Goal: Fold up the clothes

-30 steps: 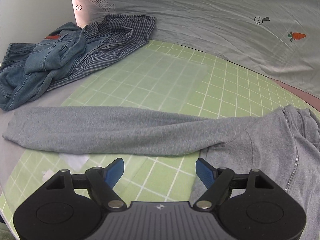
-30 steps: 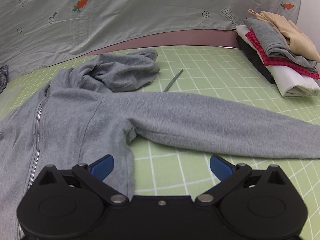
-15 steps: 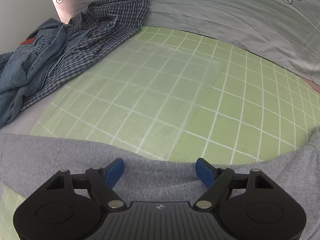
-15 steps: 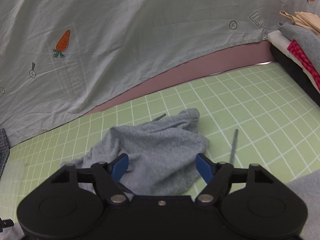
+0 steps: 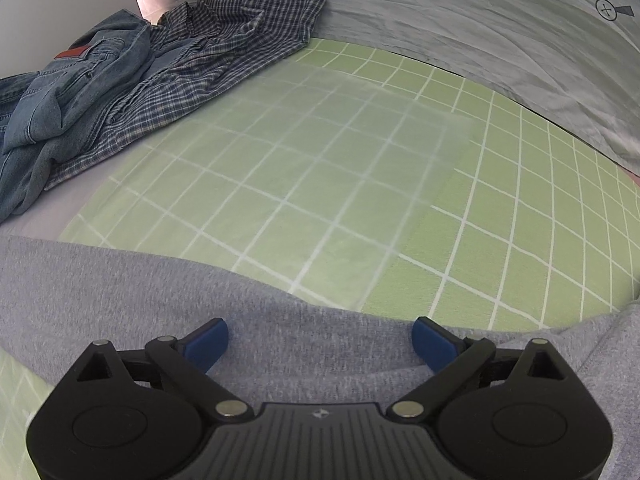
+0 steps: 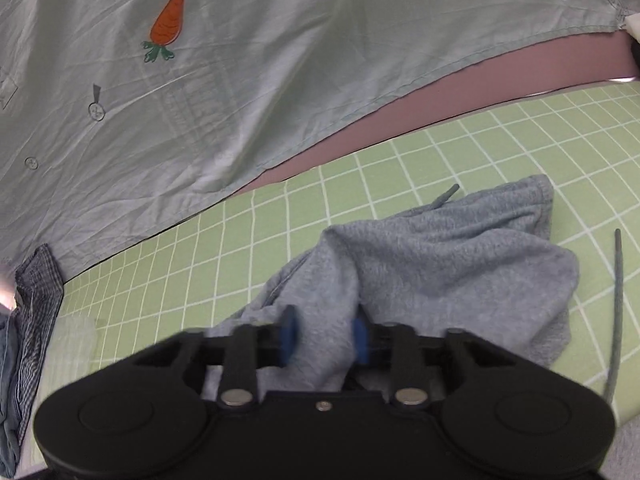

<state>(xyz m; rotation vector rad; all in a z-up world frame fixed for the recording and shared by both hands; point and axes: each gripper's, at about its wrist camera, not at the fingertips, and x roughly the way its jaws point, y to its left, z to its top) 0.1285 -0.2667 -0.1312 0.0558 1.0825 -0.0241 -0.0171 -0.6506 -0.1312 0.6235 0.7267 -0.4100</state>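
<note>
Your right gripper (image 6: 322,336) is smeared by motion blur, its blue fingertips (image 6: 289,330) soft-edged against the grey hoodie (image 6: 440,264), so you cannot tell how firmly they pinch the fold between them. The hoodie's drawstring (image 6: 616,304) runs out of sight behind the gripper body at lower right. In your left view, the grey sleeve (image 5: 120,292) is cut off at both sides, and the jeans (image 5: 48,120) leave the frame's left edge.
</note>
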